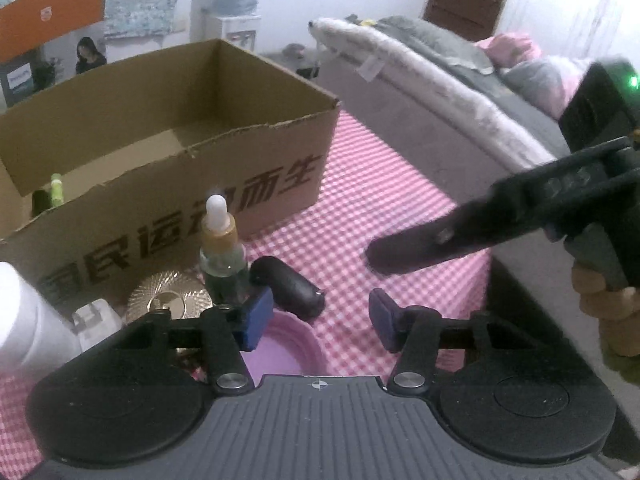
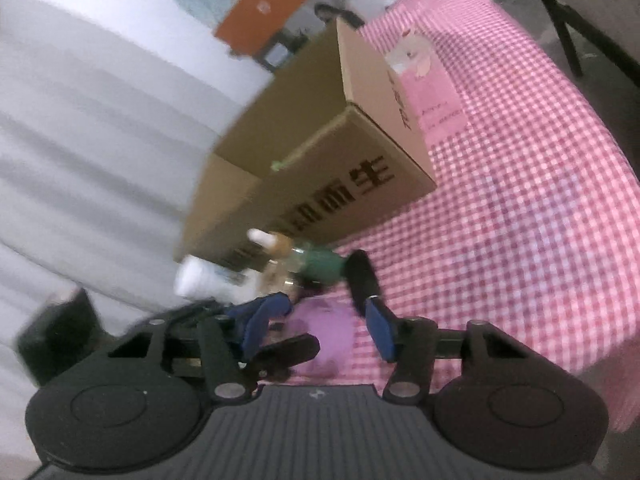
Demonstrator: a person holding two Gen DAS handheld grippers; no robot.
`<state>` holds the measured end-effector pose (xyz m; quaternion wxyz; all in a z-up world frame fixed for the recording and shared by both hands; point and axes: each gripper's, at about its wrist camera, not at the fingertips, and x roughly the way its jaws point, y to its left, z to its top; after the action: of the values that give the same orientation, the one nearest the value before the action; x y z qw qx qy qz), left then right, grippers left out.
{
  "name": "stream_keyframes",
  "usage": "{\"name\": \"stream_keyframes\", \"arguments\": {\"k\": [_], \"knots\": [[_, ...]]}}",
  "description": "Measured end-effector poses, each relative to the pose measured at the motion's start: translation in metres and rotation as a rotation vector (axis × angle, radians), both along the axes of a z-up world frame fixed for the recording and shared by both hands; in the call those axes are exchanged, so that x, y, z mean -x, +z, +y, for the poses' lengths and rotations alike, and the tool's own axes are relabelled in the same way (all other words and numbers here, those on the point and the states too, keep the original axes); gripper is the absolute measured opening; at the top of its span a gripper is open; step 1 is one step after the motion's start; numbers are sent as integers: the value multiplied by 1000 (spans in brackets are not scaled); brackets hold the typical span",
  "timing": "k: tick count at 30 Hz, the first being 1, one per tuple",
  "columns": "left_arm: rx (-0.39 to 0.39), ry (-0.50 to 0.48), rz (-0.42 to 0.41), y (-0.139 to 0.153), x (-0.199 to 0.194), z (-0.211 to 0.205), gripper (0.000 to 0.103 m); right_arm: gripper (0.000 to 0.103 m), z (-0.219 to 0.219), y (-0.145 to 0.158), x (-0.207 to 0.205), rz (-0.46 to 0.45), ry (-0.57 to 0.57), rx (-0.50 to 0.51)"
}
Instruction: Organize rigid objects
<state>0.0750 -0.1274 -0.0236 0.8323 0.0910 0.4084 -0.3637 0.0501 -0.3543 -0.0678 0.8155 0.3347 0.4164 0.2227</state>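
Observation:
An open cardboard box [image 1: 168,152] stands on the pink checked cloth, with a green item [image 1: 56,190] inside at its left end. In front of it are a dropper bottle [image 1: 222,248], a black cylinder [image 1: 290,288], a gold disc [image 1: 168,296], a white plug [image 1: 96,320], a white bottle [image 1: 20,320] and a purple lid [image 1: 280,344]. My left gripper [image 1: 320,318] is open just above the lid, holding nothing. My right gripper [image 2: 320,328] is open over the same purple lid [image 2: 320,332], its right pad beside the black cylinder [image 2: 362,280]. The right gripper's finger [image 1: 432,240] reaches in from the right.
A bed with grey and white blankets [image 1: 440,80] lies right of the cloth. A pink carton [image 2: 432,80] rests on the checked cloth [image 2: 520,160] beyond the box [image 2: 320,160]. A black tripod leg [image 2: 568,28] stands past the table's far edge. A hand [image 1: 612,312] holds the right gripper.

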Motion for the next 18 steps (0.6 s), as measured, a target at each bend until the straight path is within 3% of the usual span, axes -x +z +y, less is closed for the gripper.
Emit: {"name": "stream_keyframes", "arguments": {"k": [8, 18], "knots": [[-86, 41, -23, -20, -6, -18, 39, 43, 50, -11, -41, -2, 117, 278], [-112, 26, -6, -25, -7, -23, 36, 24, 81, -29, -75, 33, 232, 390]]}}
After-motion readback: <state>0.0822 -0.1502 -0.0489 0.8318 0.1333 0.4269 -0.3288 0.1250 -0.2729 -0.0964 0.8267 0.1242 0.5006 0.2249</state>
